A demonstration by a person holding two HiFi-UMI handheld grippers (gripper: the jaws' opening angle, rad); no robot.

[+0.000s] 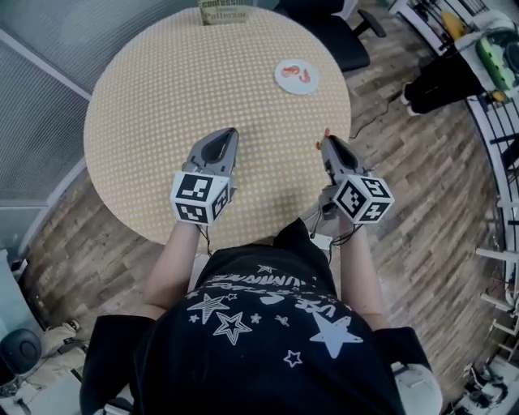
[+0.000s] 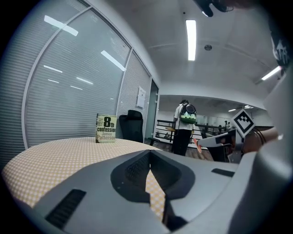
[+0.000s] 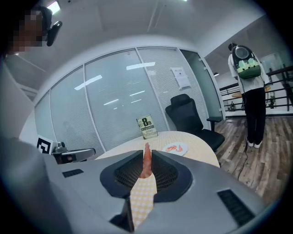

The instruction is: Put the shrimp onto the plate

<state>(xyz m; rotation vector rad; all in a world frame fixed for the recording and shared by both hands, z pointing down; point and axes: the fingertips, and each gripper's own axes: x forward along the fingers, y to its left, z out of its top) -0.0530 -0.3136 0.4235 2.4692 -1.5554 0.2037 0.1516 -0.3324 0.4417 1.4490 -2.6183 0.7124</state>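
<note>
A white plate (image 1: 285, 84) lies at the far right of the round checked table (image 1: 162, 97); orange shrimp (image 1: 302, 75) lie on it. My right gripper (image 1: 326, 140) hovers over the table's near right edge, shut on another shrimp (image 3: 146, 161) that stands upright between its jaws. The plate (image 3: 170, 151) shows ahead of that gripper (image 3: 146, 157) and slightly right. My left gripper (image 1: 228, 134) is over the near middle of the table, its jaws closed tip to tip on nothing (image 2: 149, 155). In the left gripper view the right gripper (image 2: 201, 142) appears at the right.
A book (image 1: 223, 11) stands upright at the table's far edge (image 3: 146, 126). A black office chair (image 1: 336, 36) sits beyond the plate. A person with a backpack (image 3: 249, 91) stands on the wood floor to the right. Shelving (image 1: 495, 121) lines the right side.
</note>
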